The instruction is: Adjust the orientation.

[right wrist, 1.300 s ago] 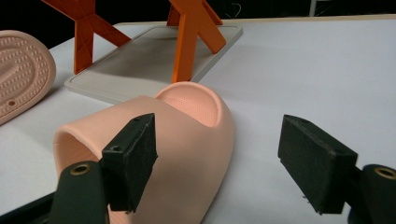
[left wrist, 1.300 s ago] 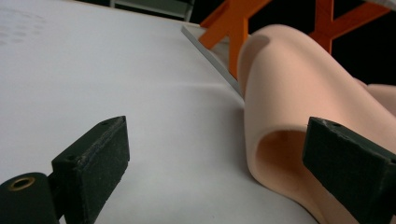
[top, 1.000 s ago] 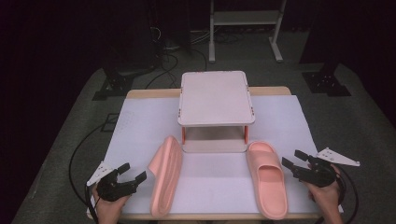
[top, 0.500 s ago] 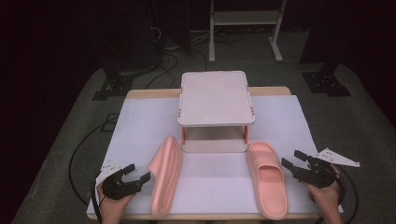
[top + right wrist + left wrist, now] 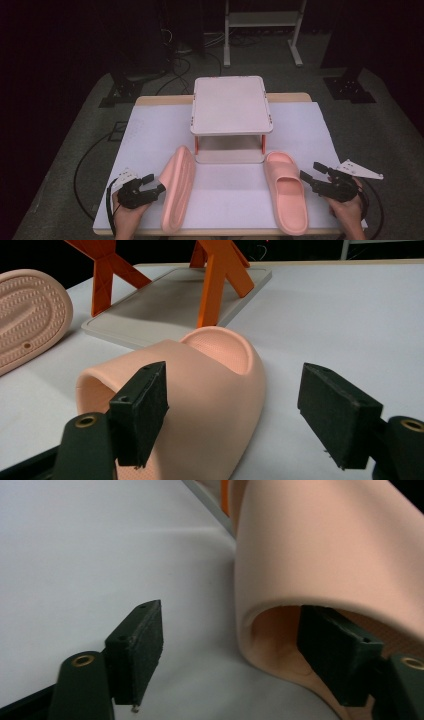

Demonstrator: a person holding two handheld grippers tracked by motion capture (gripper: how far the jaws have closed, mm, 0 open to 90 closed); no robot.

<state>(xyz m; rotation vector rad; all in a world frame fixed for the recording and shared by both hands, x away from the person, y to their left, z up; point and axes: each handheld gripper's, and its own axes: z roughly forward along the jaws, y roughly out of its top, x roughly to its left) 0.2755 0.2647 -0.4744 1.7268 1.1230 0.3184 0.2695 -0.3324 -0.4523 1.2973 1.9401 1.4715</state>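
Since the left slipper (image 5: pixel 178 187) looks like soft, light foam, it should squash a little and grip well. It lies on its side just beside the left gripper (image 5: pixel 159 188), whose half-open jaws have just been closing, one inside the strap (image 5: pixel 320 555), not yet pinching.

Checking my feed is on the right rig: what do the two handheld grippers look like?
Both are black. The left gripper and right gripper each have two flat rectangular jaws with brass-coloured pivot rings, a trailing black cable, and a pale three-cornered plate on top. Hands and forearms are bare.
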